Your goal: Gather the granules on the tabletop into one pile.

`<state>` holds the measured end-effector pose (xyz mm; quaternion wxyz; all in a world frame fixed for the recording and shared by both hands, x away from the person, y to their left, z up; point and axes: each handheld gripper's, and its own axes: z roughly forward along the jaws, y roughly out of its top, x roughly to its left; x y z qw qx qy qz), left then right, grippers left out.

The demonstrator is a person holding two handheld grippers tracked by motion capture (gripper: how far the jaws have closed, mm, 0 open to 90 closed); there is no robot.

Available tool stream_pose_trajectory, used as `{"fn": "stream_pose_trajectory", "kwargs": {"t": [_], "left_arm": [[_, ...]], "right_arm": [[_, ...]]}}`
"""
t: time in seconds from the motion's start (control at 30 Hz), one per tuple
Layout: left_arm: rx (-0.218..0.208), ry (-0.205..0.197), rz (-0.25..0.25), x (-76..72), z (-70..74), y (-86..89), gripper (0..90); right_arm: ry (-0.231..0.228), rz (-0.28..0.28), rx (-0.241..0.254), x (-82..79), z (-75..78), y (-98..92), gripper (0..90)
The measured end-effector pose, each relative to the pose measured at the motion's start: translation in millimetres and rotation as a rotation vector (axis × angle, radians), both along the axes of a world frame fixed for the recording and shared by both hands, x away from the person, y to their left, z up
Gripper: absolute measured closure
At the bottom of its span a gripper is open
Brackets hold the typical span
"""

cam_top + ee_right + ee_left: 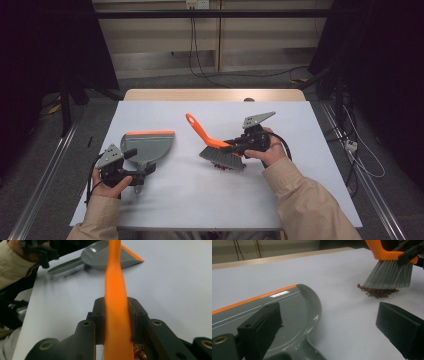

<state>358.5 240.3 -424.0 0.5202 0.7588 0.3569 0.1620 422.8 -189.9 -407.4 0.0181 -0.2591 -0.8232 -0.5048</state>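
The high view looks forward and down from above the person's edge of the counter (165, 200), taking in all four edges. The left gripper view sits low and close, looking across the dustpan (294, 312) toward the brush (388, 275) and the far edge. The right gripper view looks along the brush handle toward the dustpan. All three views share both.

A small white label sits on the grey dustpan (294, 312) just behind its orange edge, but its print is too small to read; nothing else bears legible text.
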Motion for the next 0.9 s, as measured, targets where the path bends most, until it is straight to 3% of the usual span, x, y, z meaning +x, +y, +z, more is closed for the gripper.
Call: {"fn": "stream_pose_trajectory", "kwargs": {"t": [0.13,0.3,0.37,0.53,0.6,0.7,0.9], "left_arm": [[0.0,-0.001,0.001,-0.2,0.4,0.7,6.1],[-0.003,-0.006,0.001,-0.4,1.0,0.5,6.1],[-0.003,-0.007,-0.001,-0.6,1.3,0.5,6.1],[-0.005,-0.007,-0.002,-0.9,1.5,0.4,6.0],[-0.005,-0.006,-0.002,-1.0,1.5,0.4,6.1],[-0.005,-0.007,-0.002,-1.0,1.6,0.6,6.1],[-0.002,-0.007,-0.004,-0.8,1.5,-0.1,6.1]], "right_arm": [[0.002,-0.111,-0.007,-3.2,6.7,-10.3,71.2],[-0.022,-0.305,-0.02,-11.6,13.3,-20.5,71.2],[-0.029,-0.356,-0.037,-14.8,13.7,-22.8,71.3],[-0.066,-0.414,-0.089,-19.8,9.1,-26.1,71.3],[-0.07,-0.428,-0.084,-20.5,6.1,-28.5,71.3],[-0.099,-0.475,-0.109,-24.3,2.0,-31.5,71.3],[-0.113,-0.577,-0.166,-36.8,-11.2,-31.1,71.3]]}}
